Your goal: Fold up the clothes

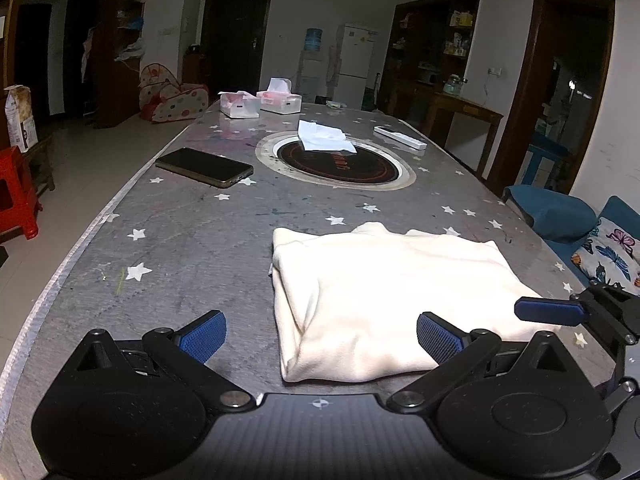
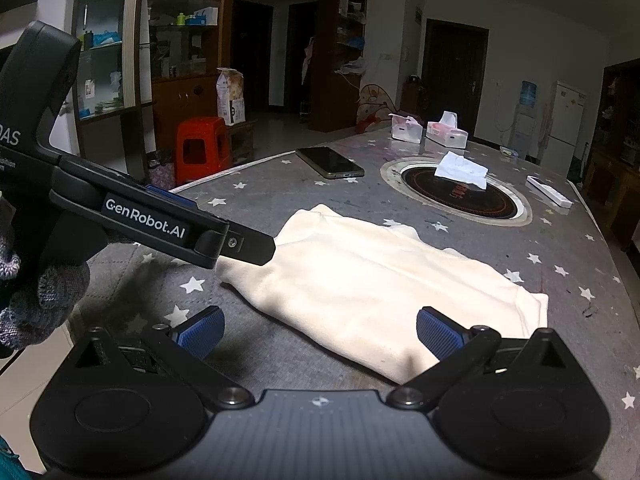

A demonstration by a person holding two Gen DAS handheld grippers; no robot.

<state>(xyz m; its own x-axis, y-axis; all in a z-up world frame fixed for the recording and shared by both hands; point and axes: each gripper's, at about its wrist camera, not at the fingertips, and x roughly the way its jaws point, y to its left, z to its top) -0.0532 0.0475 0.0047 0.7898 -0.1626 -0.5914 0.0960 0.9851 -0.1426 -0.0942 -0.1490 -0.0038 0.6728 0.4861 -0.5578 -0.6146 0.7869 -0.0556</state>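
Cream garment (image 1: 384, 300) lies folded into a thick soft rectangle, lower centre of the grey star-printed surface (image 1: 180, 248). Left claw (image 1: 320, 338) and right claw (image 2: 318, 334) both stand apart, holding nothing. Fleecy, limp cloth: I judge any further fold needs both edges pinched evenly, else layers slide.

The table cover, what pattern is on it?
The table cover is grey with small white stars; the left wrist view shows it best.

Bare table (image 1: 192, 248) between garment (image 1: 384, 300) and phone (image 1: 204, 167)
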